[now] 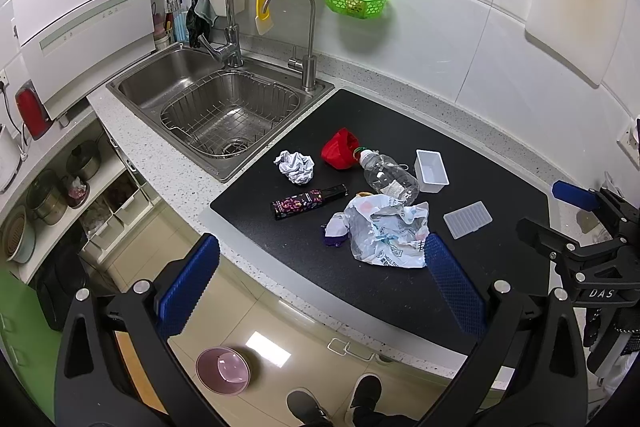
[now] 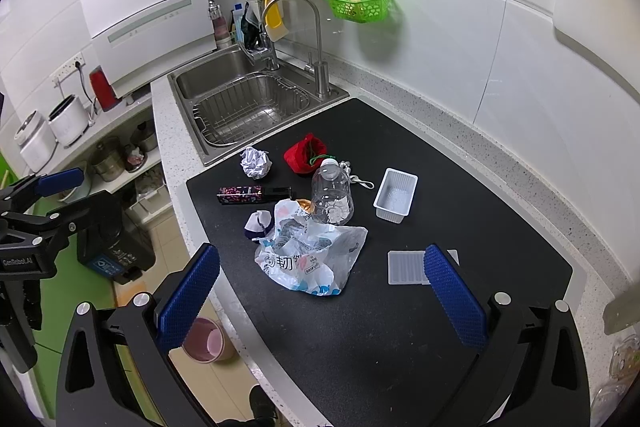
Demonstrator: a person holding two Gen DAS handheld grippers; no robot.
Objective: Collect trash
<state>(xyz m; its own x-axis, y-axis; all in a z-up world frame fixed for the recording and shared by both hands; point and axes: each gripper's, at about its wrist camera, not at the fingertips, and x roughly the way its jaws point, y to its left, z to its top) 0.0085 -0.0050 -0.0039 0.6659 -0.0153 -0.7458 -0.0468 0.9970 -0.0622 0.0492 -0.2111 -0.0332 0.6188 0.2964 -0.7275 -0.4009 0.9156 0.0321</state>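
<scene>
Trash lies scattered on the black mat (image 2: 400, 327) that covers the tabletop just beside the sink (image 2: 248, 107), and I take the crumpled plastic bag (image 2: 310, 259) as my landmark. Beyond the bag, touching its far edge, the clear bottle (image 2: 331, 193) lies with its capped neck pointing away from me toward the red pouch (image 2: 306, 153). To the sink side of the bag sit the dark patterned box (image 2: 250, 194), its long axis running across my view, and further off the paper ball (image 2: 255, 163). On the other side of the bag are the white tray (image 2: 395, 195) and the flat ribbed lid (image 2: 406, 267).

My right gripper (image 2: 322, 287) has its jaws spread wide and empty, and the bag sits almost dead ahead between them, just beyond the tips. My left gripper (image 1: 322, 267) is likewise released, holding nothing, with the bag ahead but nearer its right finger. I judge the right hand better lined up, so a straight push forward and down onto the bag looks like the move. The pink bin (image 2: 206, 341) waits on the floor, below the tabletop edge on the bag's sink side.
</scene>
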